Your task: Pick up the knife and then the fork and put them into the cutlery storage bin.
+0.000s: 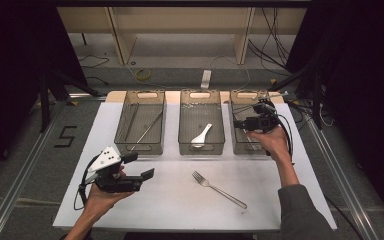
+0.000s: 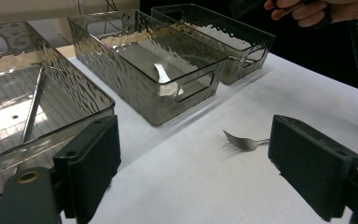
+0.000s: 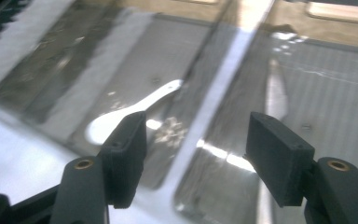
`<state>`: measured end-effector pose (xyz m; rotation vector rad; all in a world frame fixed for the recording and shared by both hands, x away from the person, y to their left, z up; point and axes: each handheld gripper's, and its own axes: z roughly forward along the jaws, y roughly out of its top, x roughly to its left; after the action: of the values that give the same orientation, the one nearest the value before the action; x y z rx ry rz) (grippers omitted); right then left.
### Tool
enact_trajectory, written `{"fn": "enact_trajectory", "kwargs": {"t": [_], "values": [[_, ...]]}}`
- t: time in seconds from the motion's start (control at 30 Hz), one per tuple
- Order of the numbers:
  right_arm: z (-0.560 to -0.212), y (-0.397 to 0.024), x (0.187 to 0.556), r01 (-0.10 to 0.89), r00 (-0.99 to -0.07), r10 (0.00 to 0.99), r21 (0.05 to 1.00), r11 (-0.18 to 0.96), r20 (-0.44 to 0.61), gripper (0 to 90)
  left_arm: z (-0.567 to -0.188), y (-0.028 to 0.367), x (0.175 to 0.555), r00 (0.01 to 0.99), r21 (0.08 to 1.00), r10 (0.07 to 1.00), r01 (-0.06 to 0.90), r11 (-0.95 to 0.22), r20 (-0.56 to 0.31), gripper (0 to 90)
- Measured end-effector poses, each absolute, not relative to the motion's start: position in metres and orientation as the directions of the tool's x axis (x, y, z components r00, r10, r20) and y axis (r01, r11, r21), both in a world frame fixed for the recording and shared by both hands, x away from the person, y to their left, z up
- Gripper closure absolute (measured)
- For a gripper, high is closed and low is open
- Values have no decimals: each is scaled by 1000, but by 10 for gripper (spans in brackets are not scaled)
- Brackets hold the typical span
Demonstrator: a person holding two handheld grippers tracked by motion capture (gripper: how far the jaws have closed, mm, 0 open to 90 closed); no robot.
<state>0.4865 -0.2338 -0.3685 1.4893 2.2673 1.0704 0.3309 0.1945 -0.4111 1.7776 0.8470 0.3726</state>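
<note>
Three smoky clear bins stand in a row at the back of the white table [image 1: 175, 210]. The left bin [image 1: 122, 125] holds a thin metal utensil [image 1: 149, 127] [image 2: 32, 105]. A white spoon [image 1: 201, 135] [image 3: 130, 109] lies in the middle bin [image 1: 201, 149]. In the right bin [image 1: 241, 148] a silvery utensil [image 3: 276, 91] rests on the floor. A metal fork [image 1: 217, 189] [image 2: 242, 141] lies on the table in front of the bins. My right gripper [image 1: 237, 122] [image 3: 196, 154] hangs open over the right bin, nothing between its jaws. My left gripper [image 1: 141, 166] [image 2: 191, 172] is open and empty near the front left, pointing towards the fork.
The table's front edge runs just behind my hands. Beyond the bins are a wooden shelf frame [image 1: 180, 30], loose cables [image 1: 275, 45] and a white power strip [image 1: 206, 79] on the floor. Metal rails [image 1: 20, 175] flank the table.
</note>
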Motion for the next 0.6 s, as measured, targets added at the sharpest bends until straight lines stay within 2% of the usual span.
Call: {"fn": "enact_trajectory", "kwargs": {"t": [0.3, 0.6], "values": [[-362, -224, 449, 655, -553, 816, 694, 300, 169, 349, -411, 194, 331, 693, 916, 704, 366, -161, -153, 161], [-374, -215, 411, 625, -635, 755, 683, 378, 163, 315, -411, 195, 331, 692, 917, 705, 366, -159, -154, 160]]}}
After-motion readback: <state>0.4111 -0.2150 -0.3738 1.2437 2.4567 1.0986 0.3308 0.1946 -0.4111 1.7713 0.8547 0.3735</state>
